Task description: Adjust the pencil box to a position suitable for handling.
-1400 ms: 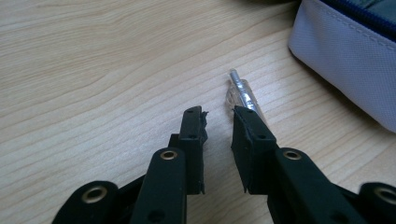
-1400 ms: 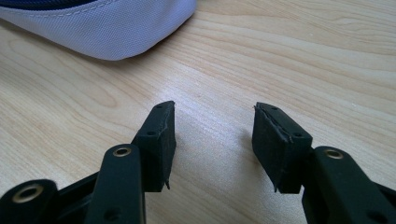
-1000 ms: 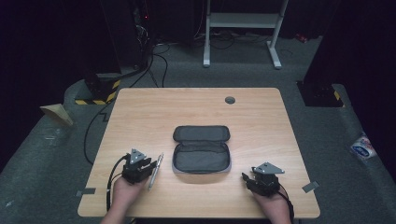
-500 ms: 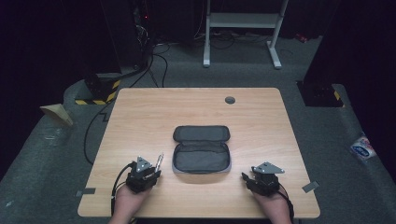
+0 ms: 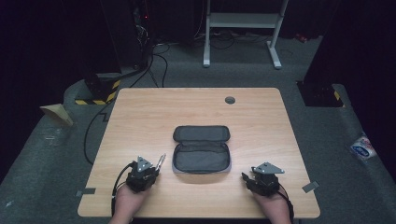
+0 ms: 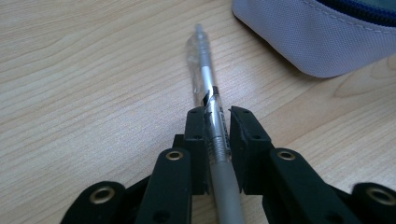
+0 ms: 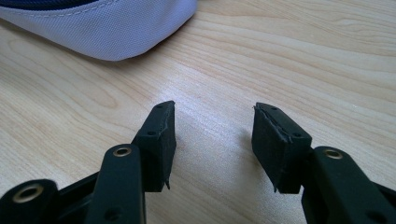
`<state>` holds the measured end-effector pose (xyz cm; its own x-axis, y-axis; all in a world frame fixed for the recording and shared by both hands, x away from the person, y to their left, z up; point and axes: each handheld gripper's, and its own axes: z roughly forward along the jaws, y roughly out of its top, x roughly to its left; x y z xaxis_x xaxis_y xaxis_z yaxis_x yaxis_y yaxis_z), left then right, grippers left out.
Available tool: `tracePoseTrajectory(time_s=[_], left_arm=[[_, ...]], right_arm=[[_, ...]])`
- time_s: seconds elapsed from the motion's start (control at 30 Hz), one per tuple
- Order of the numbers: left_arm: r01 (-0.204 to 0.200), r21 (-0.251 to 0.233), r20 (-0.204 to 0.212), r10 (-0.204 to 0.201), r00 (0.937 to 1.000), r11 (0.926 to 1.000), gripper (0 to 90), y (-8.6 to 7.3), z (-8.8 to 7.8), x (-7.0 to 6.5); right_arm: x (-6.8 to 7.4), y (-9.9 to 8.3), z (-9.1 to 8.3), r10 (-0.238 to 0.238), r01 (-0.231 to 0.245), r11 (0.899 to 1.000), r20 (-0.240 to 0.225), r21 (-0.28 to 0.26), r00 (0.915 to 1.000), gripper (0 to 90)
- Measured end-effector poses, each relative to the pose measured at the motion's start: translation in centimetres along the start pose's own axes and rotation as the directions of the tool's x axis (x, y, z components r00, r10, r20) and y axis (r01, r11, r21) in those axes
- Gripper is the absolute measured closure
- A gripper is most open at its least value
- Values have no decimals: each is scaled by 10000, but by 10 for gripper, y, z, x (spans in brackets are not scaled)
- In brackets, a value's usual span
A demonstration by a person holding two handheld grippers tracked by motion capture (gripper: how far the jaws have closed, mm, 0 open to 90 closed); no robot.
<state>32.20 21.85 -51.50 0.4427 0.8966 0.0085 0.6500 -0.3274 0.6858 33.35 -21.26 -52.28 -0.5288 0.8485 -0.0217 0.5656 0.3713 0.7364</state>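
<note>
Left gripper [image 6: 218,128] just been closing, now pinching clear plastic pen with grey grip [image 6: 208,100] low over wooden table [image 5: 140,116], just beside open grey fabric zip pouch [image 5: 201,149]. Right gripper [image 7: 212,135] idling, jaws spread, nothing between. Grasp step looking done; next likely needing lift and carry into pouch opening.

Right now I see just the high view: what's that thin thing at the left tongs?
Observer: A pen with a clear barrel. The left tongs have just closed on it.
Operator: Does it touch the pouch?
Observer: No. The left gripper view shows bare wood between it and the pouch.
Operator: And the right tongs?
Observer: The right tongs are open, with bare table between them.
</note>
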Motion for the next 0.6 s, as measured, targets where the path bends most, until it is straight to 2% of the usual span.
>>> tracePoseTrajectory(time_s=[0.6], left_arm=[[-95,-46,72,95,9999,9999,790,0,1,4]], right_arm=[[0,0,0,21,-21,10000,13,1,10000,491]])
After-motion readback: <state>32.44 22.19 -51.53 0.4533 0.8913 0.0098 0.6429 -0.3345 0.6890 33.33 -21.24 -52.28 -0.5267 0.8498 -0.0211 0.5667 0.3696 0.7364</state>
